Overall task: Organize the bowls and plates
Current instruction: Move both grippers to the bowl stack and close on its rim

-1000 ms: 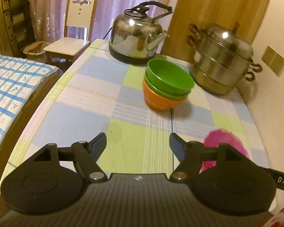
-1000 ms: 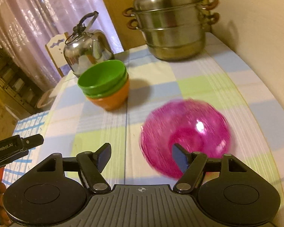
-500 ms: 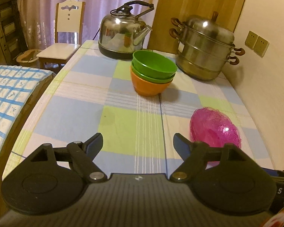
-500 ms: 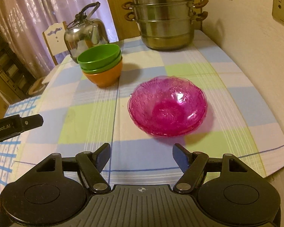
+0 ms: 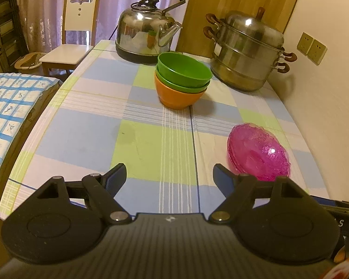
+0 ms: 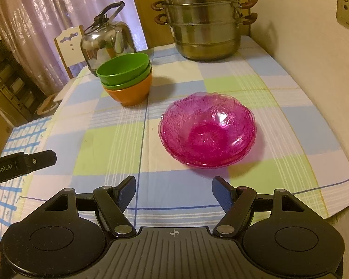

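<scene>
Hovering over the near edge of the bench (image 5: 86, 139), with the left claw (image 5: 169, 174) standing wide apart at the bottom centre of the left wrist view and gripping nothing, only checked cloth showing between the blue-padded fingers (image 5: 118, 174). Hanging likewise at the bottom centre of the right wrist view, the right claw (image 6: 173, 190) spread apart and holding nothing, pads clear of everything. Sitting just above and right of that claw, a stack of pink glass bowls (image 6: 208, 129), rims nested, resting on the cloth at the centre right of the frame; showing again at the lower right of the left wrist view (image 5: 259, 153), just beyond the right-hand finger and not touching it. Standing further back, near the middle of the bench, an orange bowl (image 5: 176, 96) with two green bowls (image 5: 183, 72) nested inside it, well apart from the pink stack; appearing at the upper left of the right wrist view (image 6: 124, 69). Waiting behind them at the far edge, a steel kettle (image 5: 144, 34) and a tiered steel steamer pot (image 5: 246, 51), the pot near the wall at the upper right. Poking in at the left edge of the right wrist view, part of the other black handheld device (image 6: 23, 162).
</scene>
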The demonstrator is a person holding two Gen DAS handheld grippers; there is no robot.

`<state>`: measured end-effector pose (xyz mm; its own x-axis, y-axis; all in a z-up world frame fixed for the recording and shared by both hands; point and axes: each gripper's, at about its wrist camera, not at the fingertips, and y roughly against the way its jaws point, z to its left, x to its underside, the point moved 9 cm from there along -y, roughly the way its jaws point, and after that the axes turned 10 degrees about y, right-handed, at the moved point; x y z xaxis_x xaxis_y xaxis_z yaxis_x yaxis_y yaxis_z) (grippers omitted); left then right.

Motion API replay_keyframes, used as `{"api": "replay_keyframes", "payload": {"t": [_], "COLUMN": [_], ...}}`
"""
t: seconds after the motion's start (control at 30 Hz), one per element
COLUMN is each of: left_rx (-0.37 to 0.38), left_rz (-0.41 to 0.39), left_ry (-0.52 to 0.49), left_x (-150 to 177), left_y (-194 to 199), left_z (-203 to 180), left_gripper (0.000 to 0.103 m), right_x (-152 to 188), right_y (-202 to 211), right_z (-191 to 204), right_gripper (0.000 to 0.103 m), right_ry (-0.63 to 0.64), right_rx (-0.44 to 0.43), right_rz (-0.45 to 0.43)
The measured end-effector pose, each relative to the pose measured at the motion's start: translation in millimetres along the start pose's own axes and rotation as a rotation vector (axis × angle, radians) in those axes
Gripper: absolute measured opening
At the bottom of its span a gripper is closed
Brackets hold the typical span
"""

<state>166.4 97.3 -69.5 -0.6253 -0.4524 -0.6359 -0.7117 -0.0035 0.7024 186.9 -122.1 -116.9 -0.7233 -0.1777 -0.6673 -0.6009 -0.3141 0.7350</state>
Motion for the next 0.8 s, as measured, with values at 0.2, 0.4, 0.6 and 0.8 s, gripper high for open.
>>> {"api": "replay_keyframes", "payload": {"t": [0.2,0.4,0.6,0.8], "left_rx": [0.011,0.016,0.022,0.027], "left_rz": [0.014,0.024,0.035,0.043], "left_ry": [0.014,0.016,0.037,0.073], "left_x": [-2,-6,-10,-28], "left_y": [-4,-10,-19,-35], "left_z": [-1,-3,-1,5], "left_gripper": [0.079,0.079,0.079,0.079], "right_x": [-4,-12,-21,-37], "right_y": [-3,-6,-14,-27], "right_z": [-3,-7,-7,-8], "right_gripper": [0.072,0.072,0.072,0.072], "right_ry": [-0.008,-0.012,-0.008,-0.016], "right_rx": [0.002,0.002,-0.003,-0.024], "right_rz": [0.003,-0.003,-0.007,-0.013]}}
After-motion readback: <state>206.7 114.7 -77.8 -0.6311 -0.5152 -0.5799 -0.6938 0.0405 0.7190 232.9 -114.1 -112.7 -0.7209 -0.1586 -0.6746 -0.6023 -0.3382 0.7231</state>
